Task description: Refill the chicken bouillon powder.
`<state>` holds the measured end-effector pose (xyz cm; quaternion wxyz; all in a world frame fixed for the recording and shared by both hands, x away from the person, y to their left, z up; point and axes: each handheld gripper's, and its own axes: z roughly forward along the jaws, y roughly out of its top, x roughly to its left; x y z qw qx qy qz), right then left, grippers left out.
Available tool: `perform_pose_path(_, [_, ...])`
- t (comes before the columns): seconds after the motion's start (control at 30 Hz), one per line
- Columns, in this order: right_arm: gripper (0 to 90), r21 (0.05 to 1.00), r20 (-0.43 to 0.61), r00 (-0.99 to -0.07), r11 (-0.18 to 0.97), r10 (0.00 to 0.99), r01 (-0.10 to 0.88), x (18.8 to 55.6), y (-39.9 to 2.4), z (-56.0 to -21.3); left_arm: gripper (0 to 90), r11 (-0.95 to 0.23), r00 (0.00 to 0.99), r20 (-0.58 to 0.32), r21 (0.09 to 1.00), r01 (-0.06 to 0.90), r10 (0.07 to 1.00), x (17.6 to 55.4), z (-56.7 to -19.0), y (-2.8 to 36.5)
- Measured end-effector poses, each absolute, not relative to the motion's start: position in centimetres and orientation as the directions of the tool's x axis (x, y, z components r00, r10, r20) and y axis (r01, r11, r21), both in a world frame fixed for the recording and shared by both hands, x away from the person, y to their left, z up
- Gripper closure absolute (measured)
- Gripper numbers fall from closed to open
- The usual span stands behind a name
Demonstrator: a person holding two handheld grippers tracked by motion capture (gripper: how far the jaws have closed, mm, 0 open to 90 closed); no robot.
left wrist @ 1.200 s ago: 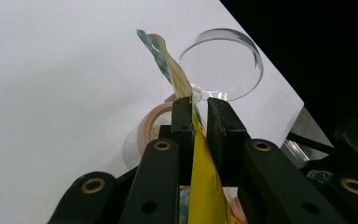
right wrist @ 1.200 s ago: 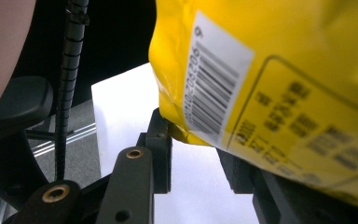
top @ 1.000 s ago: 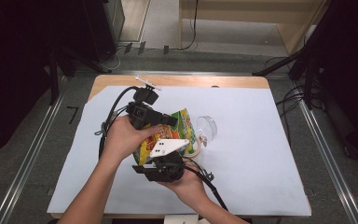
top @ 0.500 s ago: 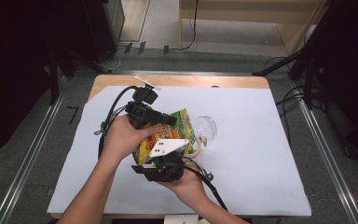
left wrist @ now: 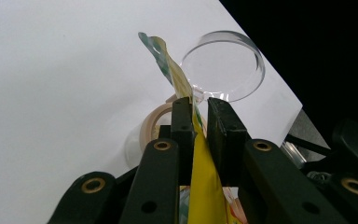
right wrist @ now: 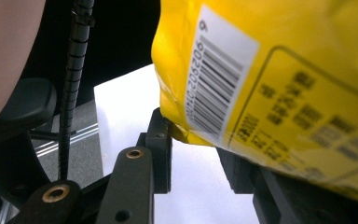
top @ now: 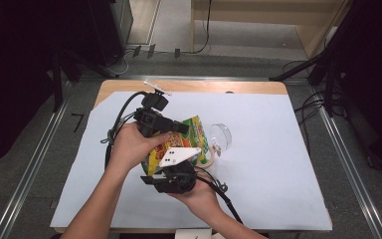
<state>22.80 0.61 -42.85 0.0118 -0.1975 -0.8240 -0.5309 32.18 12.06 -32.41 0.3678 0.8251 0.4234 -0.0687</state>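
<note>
A yellow and green snack bag (top: 196, 132) is held over the middle of the table between both grippers. My left gripper (top: 183, 128) comes in from the left. In the left gripper view it (left wrist: 199, 105) is shut on the thin upper edge of the bag (left wrist: 173, 74). My right gripper (top: 179, 168), with its grey plate on top, sits under the bag's near end. In the right gripper view it (right wrist: 196, 149) has the barcode end of the bag (right wrist: 270, 84) between its jaws. The left pad touches the bag's corner, and the bag hides the right jaw.
A clear glass bowl (top: 221, 135) stands just right of the bag, also visible past the left jaws (left wrist: 223, 65). A tape roll (top: 212, 158) lies beside it (left wrist: 151, 123). White paper (top: 273, 164) covers the table. Cables trail from both grippers.
</note>
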Motion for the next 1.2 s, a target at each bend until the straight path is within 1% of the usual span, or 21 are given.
perform_pose_path(0.13, [68.7, 0.869, 0.228, -0.922, 0.361, 0.314, 0.338, 22.89, 0.55, -42.82, 81.4, -0.367, 0.629, -0.433, 0.547, 0.753, 0.645, 32.37, -32.45, 12.04])
perform_pose_path(1.2, [68.9, 0.868, 0.239, -0.918, 0.353, 0.317, 0.349, 23.1, 0.74, -42.77, 81.4, -0.374, 0.635, -0.421, 0.55, 0.746, 0.648, 32.47, -32.39, 12.05])
